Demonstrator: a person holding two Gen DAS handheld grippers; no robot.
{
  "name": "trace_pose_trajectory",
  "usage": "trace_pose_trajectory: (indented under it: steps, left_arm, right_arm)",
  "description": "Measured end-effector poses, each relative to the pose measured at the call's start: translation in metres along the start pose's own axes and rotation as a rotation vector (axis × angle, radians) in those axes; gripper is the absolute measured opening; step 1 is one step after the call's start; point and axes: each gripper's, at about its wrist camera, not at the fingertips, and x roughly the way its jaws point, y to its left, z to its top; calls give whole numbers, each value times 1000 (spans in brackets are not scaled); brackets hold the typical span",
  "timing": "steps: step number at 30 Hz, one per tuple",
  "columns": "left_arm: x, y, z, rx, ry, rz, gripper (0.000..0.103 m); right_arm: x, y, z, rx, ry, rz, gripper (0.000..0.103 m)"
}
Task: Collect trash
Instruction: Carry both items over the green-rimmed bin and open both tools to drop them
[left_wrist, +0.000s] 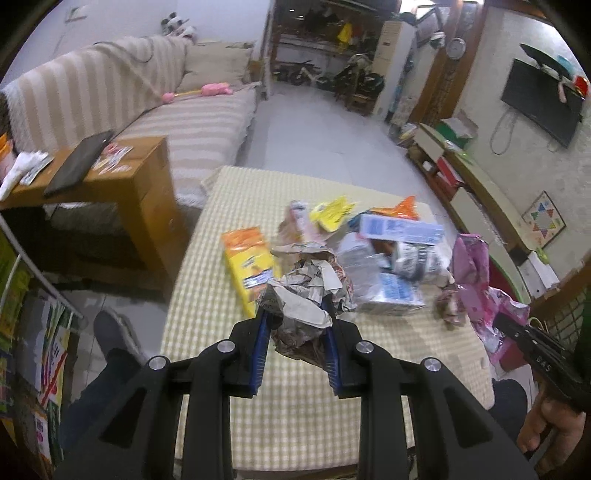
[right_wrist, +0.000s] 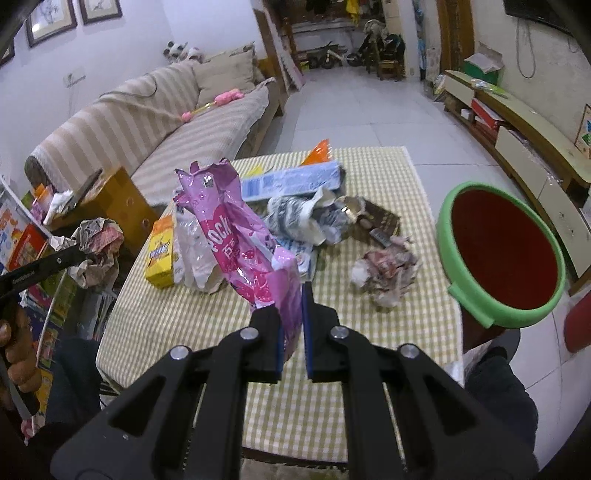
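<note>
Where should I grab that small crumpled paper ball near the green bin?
Pinch the crumpled paper ball across its raised middle, coming straight down from above. It sits alone on the checked tablecloth, clear of the pile, and its loose folds should compress between the fingers.

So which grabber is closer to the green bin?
Right. The right gripper, holding the pink bag, is just beside the green bin; the left gripper is across the table.

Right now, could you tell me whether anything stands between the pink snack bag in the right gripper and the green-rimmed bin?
Nothing visible does: the pink snack bag hangs above the table, and the green-rimmed bin stands open to its right.
</note>
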Motion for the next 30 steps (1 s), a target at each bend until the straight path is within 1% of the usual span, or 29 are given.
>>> trace_pose_trajectory:
  steps: [6, 10, 18, 21, 22, 30]
  left_arm:
    - [10, -40, 14, 68, -1, -59, 24]
    - [19, -70, 24, 113, 5, -100, 24]
    - [38, -151, 47, 227, 8, -199, 24]
    - [43, -183, 51, 266, 14, -238, 24]
    - [45, -189, 52, 274, 16, -247, 24]
    - [71, -275, 60, 355, 50, -337, 24]
  right_arm:
    - [-9, -30, 8, 55, -34, -26, 9]
    - [-15, -57, 15, 103, -60, -52, 9]
    - [-32, -125, 27, 218, -112, -134, 9]
    - [-39, -153, 30, 259, -122, -172, 9]
    - [-40, -159, 30, 266, -123, -180, 9]
    - [-52, -217, 29, 351, -133, -254, 9]
